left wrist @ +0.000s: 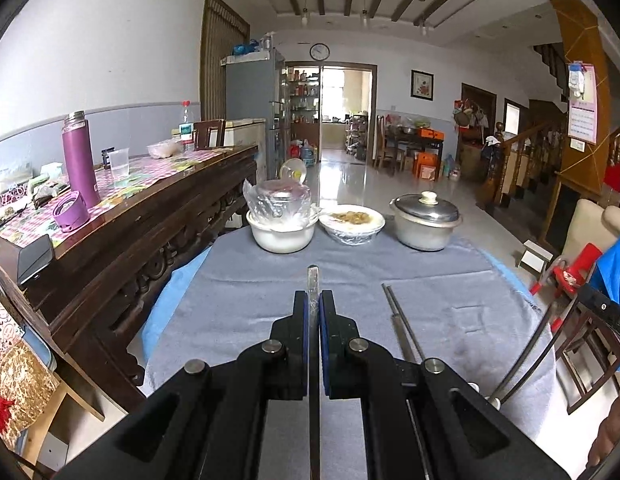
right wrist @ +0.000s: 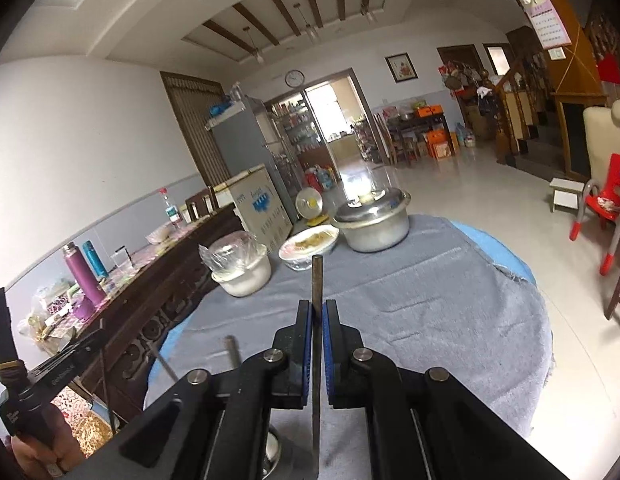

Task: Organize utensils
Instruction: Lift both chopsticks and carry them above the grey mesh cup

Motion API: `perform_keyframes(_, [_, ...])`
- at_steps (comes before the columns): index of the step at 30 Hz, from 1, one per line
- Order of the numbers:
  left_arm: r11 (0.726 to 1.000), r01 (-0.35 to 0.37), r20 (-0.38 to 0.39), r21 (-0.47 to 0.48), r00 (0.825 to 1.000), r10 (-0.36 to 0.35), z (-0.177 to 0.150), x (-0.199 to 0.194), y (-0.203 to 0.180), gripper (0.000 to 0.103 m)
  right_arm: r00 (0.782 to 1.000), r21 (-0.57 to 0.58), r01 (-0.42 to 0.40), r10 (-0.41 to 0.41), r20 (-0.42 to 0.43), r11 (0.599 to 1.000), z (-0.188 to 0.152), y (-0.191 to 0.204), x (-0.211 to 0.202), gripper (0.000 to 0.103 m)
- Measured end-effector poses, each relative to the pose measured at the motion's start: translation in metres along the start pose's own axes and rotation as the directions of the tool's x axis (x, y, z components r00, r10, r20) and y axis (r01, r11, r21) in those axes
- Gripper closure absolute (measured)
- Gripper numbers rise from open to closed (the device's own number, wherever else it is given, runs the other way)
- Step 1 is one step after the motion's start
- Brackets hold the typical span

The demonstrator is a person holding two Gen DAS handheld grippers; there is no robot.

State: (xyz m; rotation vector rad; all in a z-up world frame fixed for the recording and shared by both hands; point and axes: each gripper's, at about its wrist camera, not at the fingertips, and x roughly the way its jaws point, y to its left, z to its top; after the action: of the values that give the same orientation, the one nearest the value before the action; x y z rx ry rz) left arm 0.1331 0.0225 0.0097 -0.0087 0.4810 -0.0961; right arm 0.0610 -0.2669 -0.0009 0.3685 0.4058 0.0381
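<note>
My left gripper (left wrist: 314,300) is shut on a flat metal utensil handle (left wrist: 313,280) that sticks out forward past the fingertips, held above the grey cloth (left wrist: 450,280). A thin metal rod, which looks like a pair of chopsticks (left wrist: 398,316), runs to its right. My right gripper (right wrist: 317,308) is shut on a dark metal rod-like utensil (right wrist: 317,276) that points forward. Another thin metal stick (right wrist: 231,350) shows at its left, near the left hand's gripper. Which end of each utensil is held is hidden.
At the far edge of the round table stand a white bowl with a plastic-wrapped lid (left wrist: 281,220), a wrapped dish of food (left wrist: 352,224) and a lidded aluminium pot (left wrist: 426,220). A dark wooden sideboard (left wrist: 129,232) with a purple flask (left wrist: 79,160) stands left. A red chair (right wrist: 606,204) stands right.
</note>
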Motion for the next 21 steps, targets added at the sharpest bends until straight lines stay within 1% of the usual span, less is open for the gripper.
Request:
perform_keyframes(6, [1.000, 0.009, 0.022, 0.018, 1.000, -0.010, 0.001, -0.011, -0.010, 0.098, 0.999, -0.024, -0.003, 0.004, 0.046, 1.000, 0.003, 0.010, -0.016, 0.097])
perform_keyframes(11, [0.999, 0.009, 0.025, 0.042, 1.000, -0.010, 0.000, -0.012, -0.018, 0.098, 0.997, -0.028, -0.012, 0.014, 0.077, 1.000, 0.005, 0.014, -0.027, 0.097])
perform_keyframes(21, [0.997, 0.069, 0.028, 0.019, 0.997, -0.069, 0.003, -0.017, -0.023, 0.098, 0.987, -0.019, -0.058, 0.060, 0.148, 0.998, 0.013, 0.020, -0.046, 0.097])
